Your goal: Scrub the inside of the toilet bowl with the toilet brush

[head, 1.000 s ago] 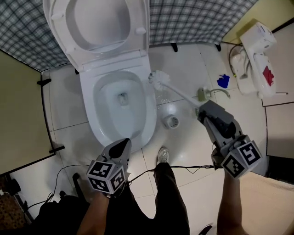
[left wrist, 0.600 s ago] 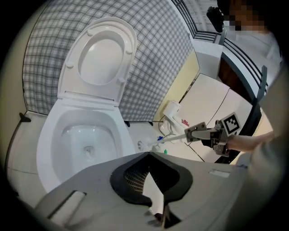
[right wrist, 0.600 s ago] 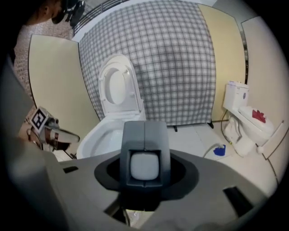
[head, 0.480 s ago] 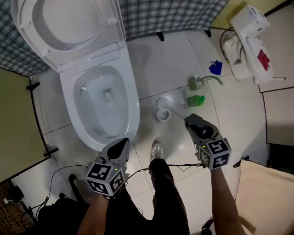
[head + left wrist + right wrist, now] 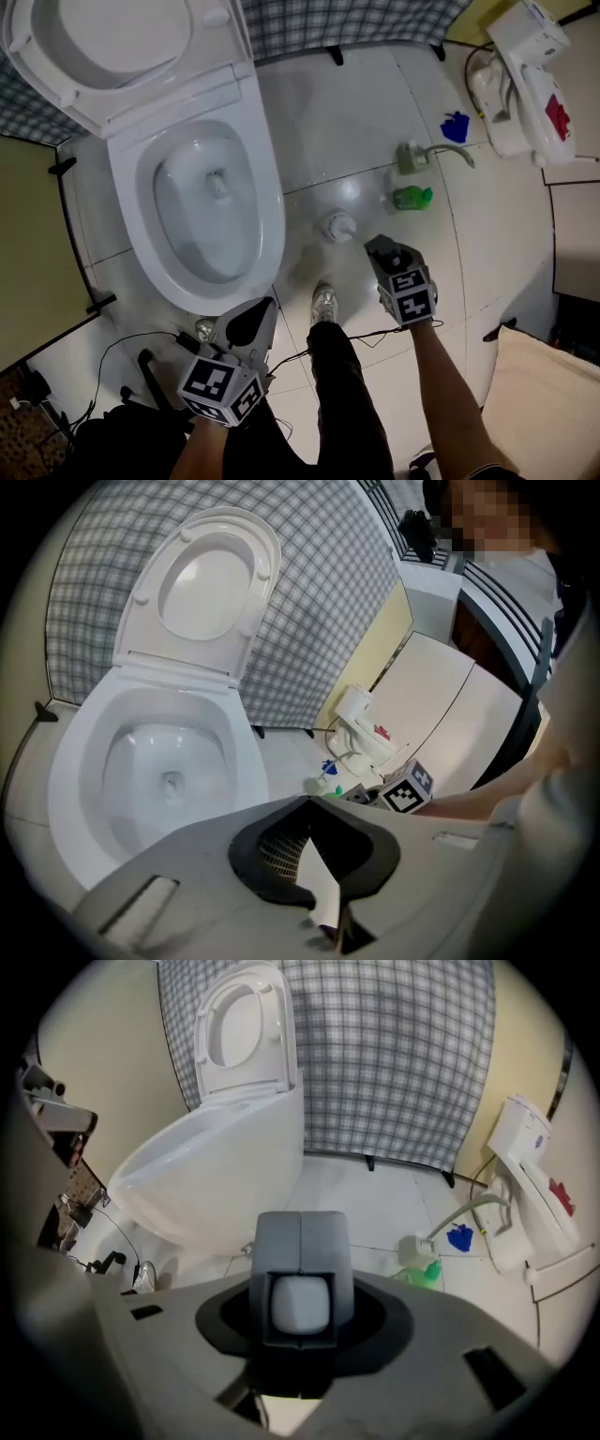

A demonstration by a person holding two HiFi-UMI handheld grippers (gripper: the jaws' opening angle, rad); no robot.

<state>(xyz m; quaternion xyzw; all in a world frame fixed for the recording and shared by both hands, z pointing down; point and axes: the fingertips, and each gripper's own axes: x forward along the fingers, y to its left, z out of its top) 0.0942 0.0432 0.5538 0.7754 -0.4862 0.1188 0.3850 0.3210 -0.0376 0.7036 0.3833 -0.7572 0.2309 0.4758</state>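
Right gripper (image 5: 382, 251) is pointing steeply down at the floor, jaws closing on the end of the brush (image 5: 300, 1302) handle, which is filling the gap between them. Brush head is sitting at the round holder (image 5: 339, 226) on the tiles, just right of the bowl (image 5: 270, 220) and outside it; depth in the holder is unclear. Left gripper (image 5: 253, 314) is hovering at the bowl's near rim, jaws meeting, gripping nothing. Lid is standing up. Green bottle (image 5: 412, 198) is lying near the holder.
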